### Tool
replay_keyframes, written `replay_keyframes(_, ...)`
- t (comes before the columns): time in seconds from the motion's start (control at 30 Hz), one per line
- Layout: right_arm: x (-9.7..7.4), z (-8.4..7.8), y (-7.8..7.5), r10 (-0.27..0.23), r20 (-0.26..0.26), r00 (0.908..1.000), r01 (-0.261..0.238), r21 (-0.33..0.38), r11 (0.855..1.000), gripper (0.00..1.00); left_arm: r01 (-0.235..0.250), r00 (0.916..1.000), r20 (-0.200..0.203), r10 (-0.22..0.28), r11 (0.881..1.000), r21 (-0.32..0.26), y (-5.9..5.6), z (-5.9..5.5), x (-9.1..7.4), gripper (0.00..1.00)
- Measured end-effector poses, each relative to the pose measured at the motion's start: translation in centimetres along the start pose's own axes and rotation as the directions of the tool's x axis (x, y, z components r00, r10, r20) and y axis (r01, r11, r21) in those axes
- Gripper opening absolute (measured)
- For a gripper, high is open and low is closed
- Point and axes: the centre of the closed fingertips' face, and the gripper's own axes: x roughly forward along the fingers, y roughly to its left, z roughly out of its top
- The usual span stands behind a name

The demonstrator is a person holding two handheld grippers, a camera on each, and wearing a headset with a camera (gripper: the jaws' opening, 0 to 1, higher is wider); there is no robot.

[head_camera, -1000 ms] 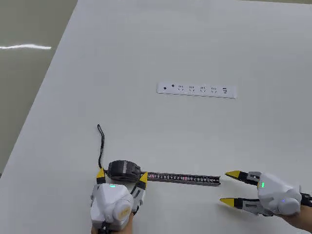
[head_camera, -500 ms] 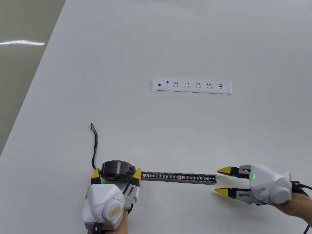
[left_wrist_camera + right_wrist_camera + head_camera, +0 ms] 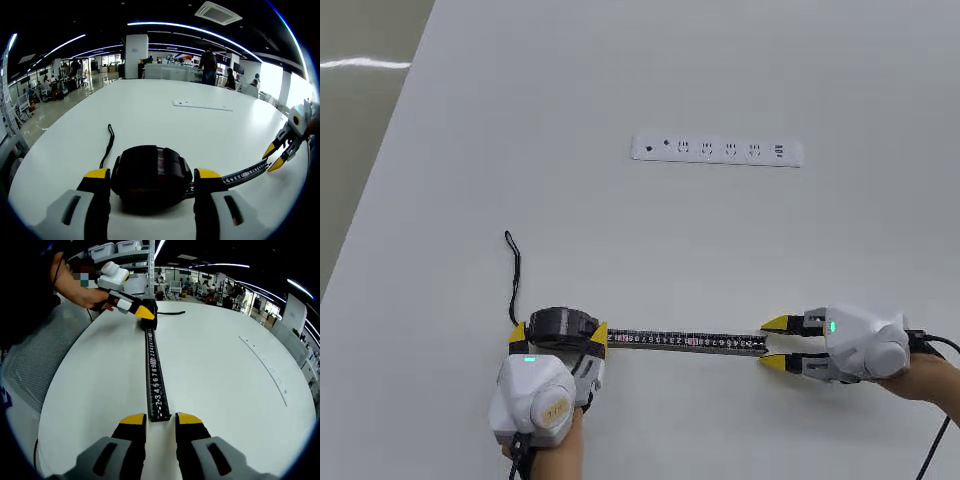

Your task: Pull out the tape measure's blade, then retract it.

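A black tape measure case (image 3: 558, 326) lies on the white table near the front edge, its wrist cord (image 3: 513, 270) trailing away. My left gripper (image 3: 558, 335) is shut on the case, one yellow-tipped jaw at each side (image 3: 152, 175). The blade (image 3: 685, 341) lies flat on the table, pulled out to the right. My right gripper (image 3: 773, 342) sits at the blade's free end, narrowly open, with the end hook level with its fingertips (image 3: 161, 418). In the right gripper view the blade (image 3: 154, 375) runs straight up to the case (image 3: 150, 307).
A white power strip (image 3: 716, 151) lies flat farther back on the table (image 3: 620, 80). The table's left edge drops to a grey floor. People and desks stand far off in the room behind.
My right gripper has moved left up to the blade's end and its jaws have narrowed. The left gripper and the case have held still; the camera shifted a little.
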Motion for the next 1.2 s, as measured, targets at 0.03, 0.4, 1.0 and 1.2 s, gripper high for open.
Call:
replay_keyframes(0.03,0.07,-0.09,0.00,0.003,-0.003,1.0000,-0.003,-0.002,1.000,0.20,0.001,1.0000,0.000,-0.001,1.000,0.001,0.02,0.03,0.05,0.65)
replay_keyframes(0.4,0.23,-0.39,0.04,0.015,-0.014,0.9998,-0.015,-0.001,1.000,0.14,0.010,0.9999,0.003,-0.010,0.999,0.034,-0.02,-0.02,0.31,0.64)
replay_keyframes(1.0,0.34,-0.02,0.33,0.026,-0.030,0.9992,-0.027,-0.031,0.999,0.12,0.012,0.9999,0.002,-0.012,0.999,0.039,0.04,-0.04,0.26,0.61)
replay_keyframes(1.2,0.51,0.19,0.25,0.025,-0.031,0.9992,-0.026,-0.032,0.999,0.12,0.023,0.9997,0.003,-0.024,0.999,0.044,0.08,0.00,0.26,0.60)
